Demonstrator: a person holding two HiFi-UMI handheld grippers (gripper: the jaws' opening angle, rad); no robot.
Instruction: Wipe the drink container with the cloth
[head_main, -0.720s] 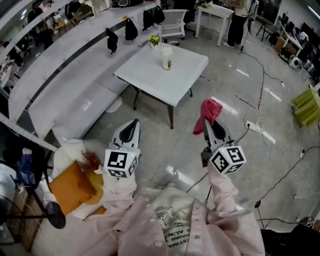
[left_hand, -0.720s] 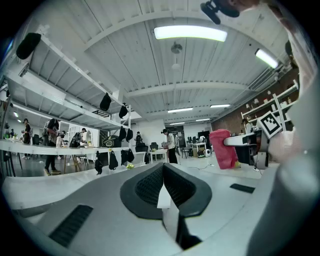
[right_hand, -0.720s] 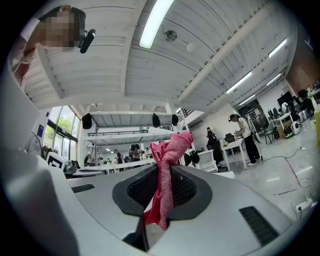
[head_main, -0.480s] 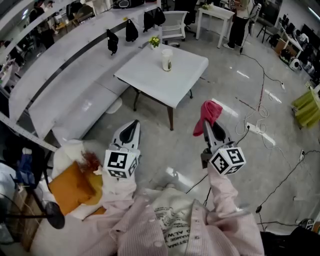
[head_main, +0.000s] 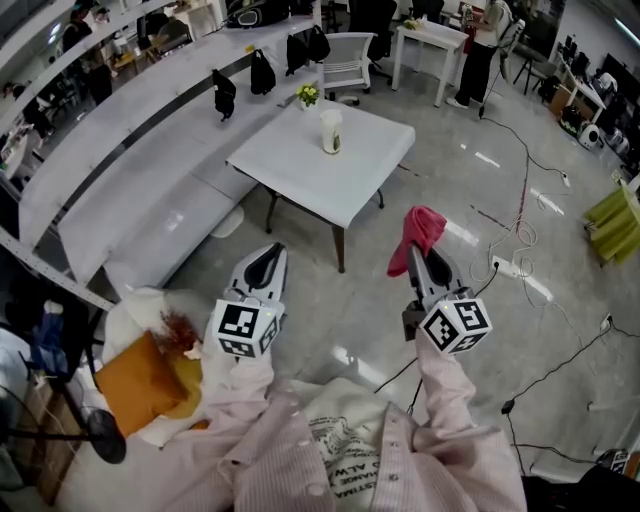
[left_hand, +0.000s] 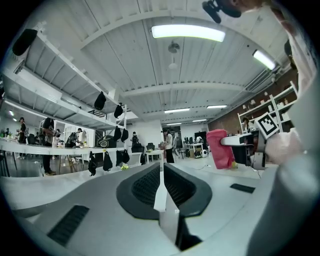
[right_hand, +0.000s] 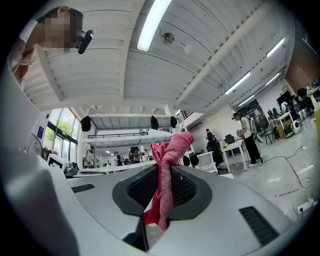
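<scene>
The drink container (head_main: 331, 131), a pale cup with a green label, stands upright on the white square table (head_main: 300, 165) well ahead of both grippers. A pink-red cloth (head_main: 419, 233) hangs bunched from my right gripper (head_main: 421, 252), which is shut on it; in the right gripper view the cloth (right_hand: 167, 170) sticks up between the closed jaws. My left gripper (head_main: 266, 256) is shut with nothing between its jaws. The left gripper view shows the jaws (left_hand: 161, 176) pressed together, and the cloth (left_hand: 220, 149) shows to the right. Both grippers are held over the floor, short of the table.
A small flower pot (head_main: 307, 95) stands at the table's far corner. A long white counter (head_main: 130, 150) with black bags runs along the left. An orange cushion (head_main: 140, 378) lies at lower left. Cables and a power strip (head_main: 508, 265) cross the floor at right. A person (head_main: 480, 45) stands by a far table.
The view has shifted slightly: the table and cup sit a little nearer, and both grippers sit a touch lower in the picture. The cloth stays clamped.
</scene>
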